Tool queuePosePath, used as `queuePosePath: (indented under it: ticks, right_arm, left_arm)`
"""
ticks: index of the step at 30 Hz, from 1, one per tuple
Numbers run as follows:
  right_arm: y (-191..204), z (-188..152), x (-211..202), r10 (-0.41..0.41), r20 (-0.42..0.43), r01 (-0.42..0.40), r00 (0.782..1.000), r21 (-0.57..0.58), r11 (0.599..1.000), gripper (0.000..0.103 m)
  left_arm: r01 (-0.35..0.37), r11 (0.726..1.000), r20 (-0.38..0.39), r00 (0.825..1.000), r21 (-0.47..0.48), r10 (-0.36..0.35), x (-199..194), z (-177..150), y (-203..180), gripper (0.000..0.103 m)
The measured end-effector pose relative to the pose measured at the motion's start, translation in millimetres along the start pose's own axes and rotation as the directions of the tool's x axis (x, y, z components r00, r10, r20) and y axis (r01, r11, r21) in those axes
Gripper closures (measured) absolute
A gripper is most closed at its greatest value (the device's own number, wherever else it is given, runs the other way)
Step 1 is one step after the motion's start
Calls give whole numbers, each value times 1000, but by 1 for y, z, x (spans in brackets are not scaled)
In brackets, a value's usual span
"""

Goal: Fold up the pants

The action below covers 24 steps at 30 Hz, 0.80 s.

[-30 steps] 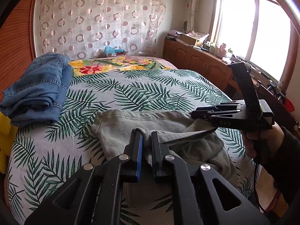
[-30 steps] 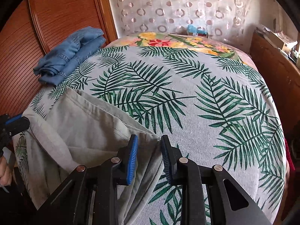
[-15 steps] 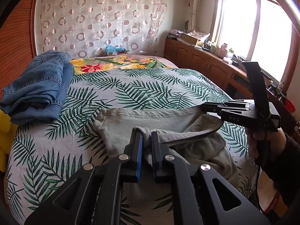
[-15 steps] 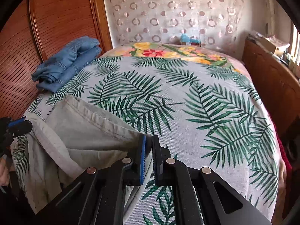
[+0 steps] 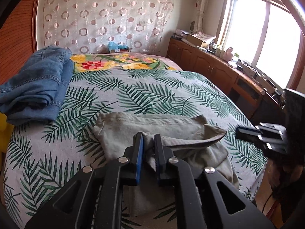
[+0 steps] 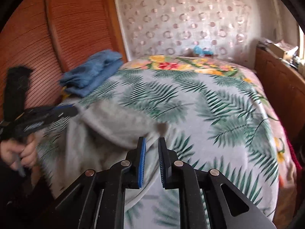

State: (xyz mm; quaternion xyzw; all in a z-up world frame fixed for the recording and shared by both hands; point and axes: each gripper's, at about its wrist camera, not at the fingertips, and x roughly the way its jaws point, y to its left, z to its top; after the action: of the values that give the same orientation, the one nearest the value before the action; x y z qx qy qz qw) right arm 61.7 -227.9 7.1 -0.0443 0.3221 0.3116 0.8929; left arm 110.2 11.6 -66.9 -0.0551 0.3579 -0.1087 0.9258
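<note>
Grey pants (image 5: 152, 122) lie bunched near the front edge of the palm-leaf bedspread (image 5: 152, 89). My left gripper (image 5: 148, 139) pinches a raised fold of them, and its jaws are opening slightly with the cloth still between the pads. In the right wrist view, which is blurred, the pants (image 6: 106, 122) hang from the left gripper (image 6: 73, 110), held by a hand (image 6: 24, 152). My right gripper (image 6: 152, 143) hovers just right of the pants' edge, jaws opening, with only bedspread showing between them. In the left wrist view the right gripper (image 5: 238, 131) is off to the right, apart from the waistband.
Folded blue jeans (image 5: 36, 84) rest at the bed's far left, by a ribbed wooden panel (image 6: 76, 19). A flowered blanket (image 5: 118, 63) covers the head end. Low wooden cabinets (image 5: 209, 70) under the window run along the right side.
The right gripper closed on the pants' right edge, then let go and drew back to the right. The waistband dropped onto the bed. The left jaws stand slightly wider.
</note>
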Motion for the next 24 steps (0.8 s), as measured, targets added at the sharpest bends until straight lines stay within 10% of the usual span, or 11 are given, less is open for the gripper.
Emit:
queuePosePath:
  ticks: [24]
  right_arm:
    - [51, -52, -10, -72, -168, 72, 983, -8, 997, 76]
  left_arm:
    - [-27, 999, -14, 1000, 37, 28, 4, -11, -3, 79]
